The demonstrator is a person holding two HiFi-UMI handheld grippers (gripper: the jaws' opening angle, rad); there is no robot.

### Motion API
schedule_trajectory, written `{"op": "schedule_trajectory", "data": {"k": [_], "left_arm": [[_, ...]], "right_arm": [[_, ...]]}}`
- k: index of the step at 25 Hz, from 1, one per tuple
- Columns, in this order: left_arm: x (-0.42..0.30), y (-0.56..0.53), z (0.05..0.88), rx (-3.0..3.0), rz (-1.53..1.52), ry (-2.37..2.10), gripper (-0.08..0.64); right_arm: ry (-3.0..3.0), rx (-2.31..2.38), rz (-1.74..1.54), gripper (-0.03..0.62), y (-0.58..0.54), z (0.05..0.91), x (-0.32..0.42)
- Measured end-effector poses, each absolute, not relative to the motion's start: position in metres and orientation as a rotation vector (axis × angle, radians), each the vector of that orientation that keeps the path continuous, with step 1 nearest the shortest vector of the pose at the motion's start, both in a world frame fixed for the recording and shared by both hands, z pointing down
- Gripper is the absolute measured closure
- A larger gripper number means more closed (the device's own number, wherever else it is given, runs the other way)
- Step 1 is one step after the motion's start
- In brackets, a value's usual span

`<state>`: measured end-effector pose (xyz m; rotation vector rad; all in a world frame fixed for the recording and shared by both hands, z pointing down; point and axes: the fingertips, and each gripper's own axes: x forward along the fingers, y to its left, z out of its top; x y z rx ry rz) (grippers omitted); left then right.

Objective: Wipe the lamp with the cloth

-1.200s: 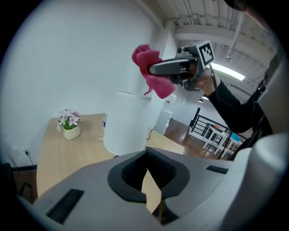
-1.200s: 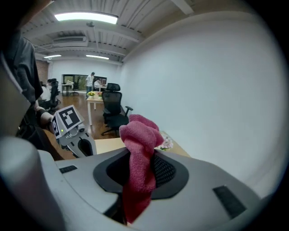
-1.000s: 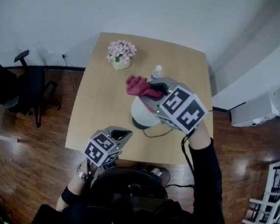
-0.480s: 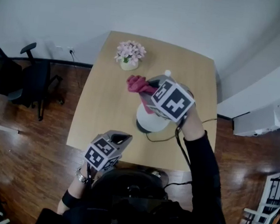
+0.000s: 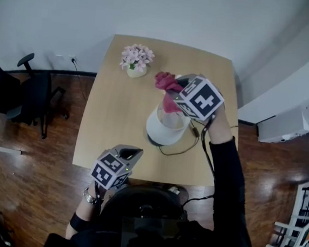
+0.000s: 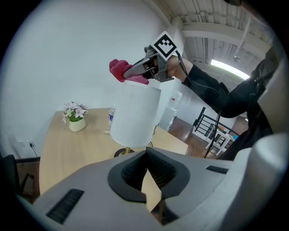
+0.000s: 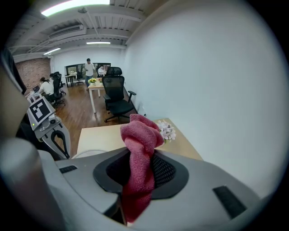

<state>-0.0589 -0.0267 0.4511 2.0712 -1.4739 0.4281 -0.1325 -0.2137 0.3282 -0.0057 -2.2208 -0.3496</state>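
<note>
The lamp stands on the wooden surface, toward its right-hand side. Its white shade is upright on a dark round base, and its cord loops out on the side nearest the person. The right claw comes in over the far top of the lamp, tilted downward and clamped on the pink cloth. A bunched wad of cloth sticks out past the claw tips and a tail hangs below, so soft fabric rather than hard plastic is what meets the shade. In the left gripper view the cloth sits right at the shade's upper rim, though whether it actually presses there cannot be told. That looks like a wipe starting from the top edge. The left claw hangs well on the near side of the lamp with its two halves together on nothing. It points toward the lamp without touching it, probably kept back because the base seems steady enough unaided. A flower pot stands beyond the lamp to the left, clear of the wiping path.
</note>
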Motion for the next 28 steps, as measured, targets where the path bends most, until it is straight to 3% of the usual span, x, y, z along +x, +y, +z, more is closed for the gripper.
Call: {"op": "schedule_trajectory", "data": {"k": [17, 28], "left_arm": [[-0.030, -0.041, 0.456, 2.168, 0.479, -1.338, 0.557], [-0.027, -0.033, 0.457, 2.210, 0.502, -1.285, 0.557]], "right_arm": [[-2.244, 0.137, -0.222, 0.488, -0.209, 0.333, -0.031], [-2.273, 0.135, -0.199, 0.488, -0.154, 0.331, -0.017]]}}
